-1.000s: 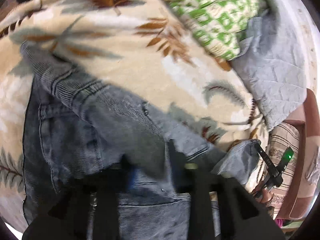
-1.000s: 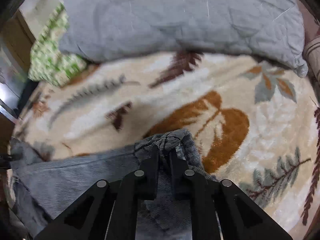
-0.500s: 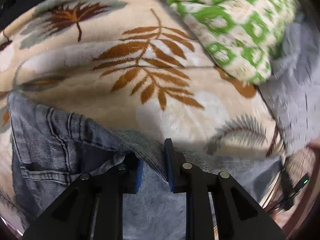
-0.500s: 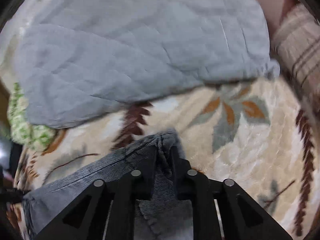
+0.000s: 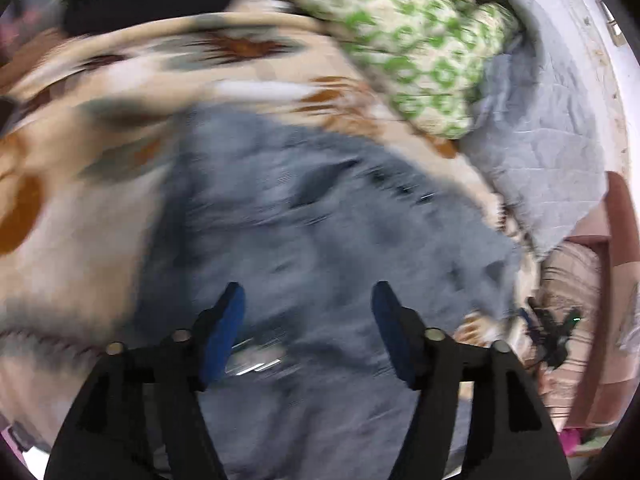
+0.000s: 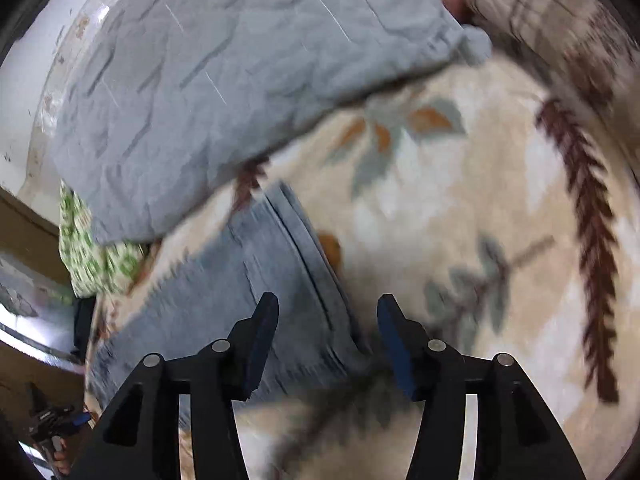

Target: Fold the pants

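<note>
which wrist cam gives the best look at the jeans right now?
Left wrist: the jeans fill the middle of the frame beyond the open left gripper, though motion-blurred. The right wrist view shows only one end, with its stitched edge, running off to the left past the open right gripper, but sharper.

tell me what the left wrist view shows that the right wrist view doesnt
Only the left wrist view shows the open left gripper above the broad, blurred middle of the jeans.

Only the right wrist view shows the open right gripper over the jeans' stitched edge, and the brown fern print.

Both show the leaf-print blanket, the grey quilt and the green patterned pillow.
</note>
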A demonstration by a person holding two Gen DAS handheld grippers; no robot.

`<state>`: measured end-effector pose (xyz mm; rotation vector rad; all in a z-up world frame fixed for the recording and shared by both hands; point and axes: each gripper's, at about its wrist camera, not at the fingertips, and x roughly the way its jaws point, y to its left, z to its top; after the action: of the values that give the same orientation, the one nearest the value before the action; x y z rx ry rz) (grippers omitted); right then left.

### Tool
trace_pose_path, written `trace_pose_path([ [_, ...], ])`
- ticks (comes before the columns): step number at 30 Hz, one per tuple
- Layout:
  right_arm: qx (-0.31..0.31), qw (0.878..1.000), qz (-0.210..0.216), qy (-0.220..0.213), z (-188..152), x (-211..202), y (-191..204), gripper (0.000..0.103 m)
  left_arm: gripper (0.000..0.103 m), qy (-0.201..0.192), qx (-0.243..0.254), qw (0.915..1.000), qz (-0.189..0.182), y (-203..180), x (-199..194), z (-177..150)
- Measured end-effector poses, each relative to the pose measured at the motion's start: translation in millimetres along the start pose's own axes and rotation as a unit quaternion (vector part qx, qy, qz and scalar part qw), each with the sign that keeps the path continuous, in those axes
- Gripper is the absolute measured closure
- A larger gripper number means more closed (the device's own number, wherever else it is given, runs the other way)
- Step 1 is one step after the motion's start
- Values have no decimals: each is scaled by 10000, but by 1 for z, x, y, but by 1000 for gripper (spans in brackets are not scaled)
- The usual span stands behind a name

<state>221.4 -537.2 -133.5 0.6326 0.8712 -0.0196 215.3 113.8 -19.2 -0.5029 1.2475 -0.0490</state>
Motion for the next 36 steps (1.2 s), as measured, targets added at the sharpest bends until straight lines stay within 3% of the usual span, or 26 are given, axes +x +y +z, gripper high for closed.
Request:
trace_pose_path([
  [4,178,9997,168,47,-24,12,-4,50,37,524,-289,9981,168,39,16,-40],
  [6,-309,9989,-335,94,-34,20,12,82,43,557,-145,9977,346,40,21,-55],
  [7,-523,9979,-378,92,-37,20,21,82,48,428,-20,9980,457,36,17,-60],
  [9,-728,9960,-344,-392,-33,-1,35,83,50,346,108,9988,342,29,14,-64],
  [11,-754,9929,-493,-776,-22,-18,36,83,51,328,191,9978,545,24,20,-64],
  [13,-783,9920,-767,-626,-13,-8,31,82,51,348,233,9969,665,22,29,-63],
  [14,-928,9874,-1202,-450,-11,6,29,82,51,289,249,9968,708,21,29,-62],
  [16,-927,9825,-1616,16,-16,33,19,81,51,300,239,9968,700,20,31,-61],
  [17,-897,9825,-1633,12,-19,37,16,80,51,320,221,9971,656,21,31,-60],
  [20,-683,9878,-1381,-223,-20,23,10,76,51,421,120,9980,461,24,21,-57],
  [23,-478,9925,-1100,-254,-10,5,3,74,51,97,212,9990,380,28,-4,-51],
  [25,-445,9940,-890,-457,2,-12,2,69,50,-163,234,9989,366,26,-18,-33],
  [27,-390,9956,-653,-540,13,-22,6,54,43,-194,132,9995,228,23,-19,-9],
  [28,-380,9965,-502,-543,21,-24,10,52,40,-151,62,9997,165,22,-15,3],
  [33,-688,9966,-353,-296,46,7,51,48,40,267,-510,9983,24,19,21,49],
  [36,-787,9955,-517,-125,56,35,63,48,40,330,-794,9962,-105,20,32,66],
])
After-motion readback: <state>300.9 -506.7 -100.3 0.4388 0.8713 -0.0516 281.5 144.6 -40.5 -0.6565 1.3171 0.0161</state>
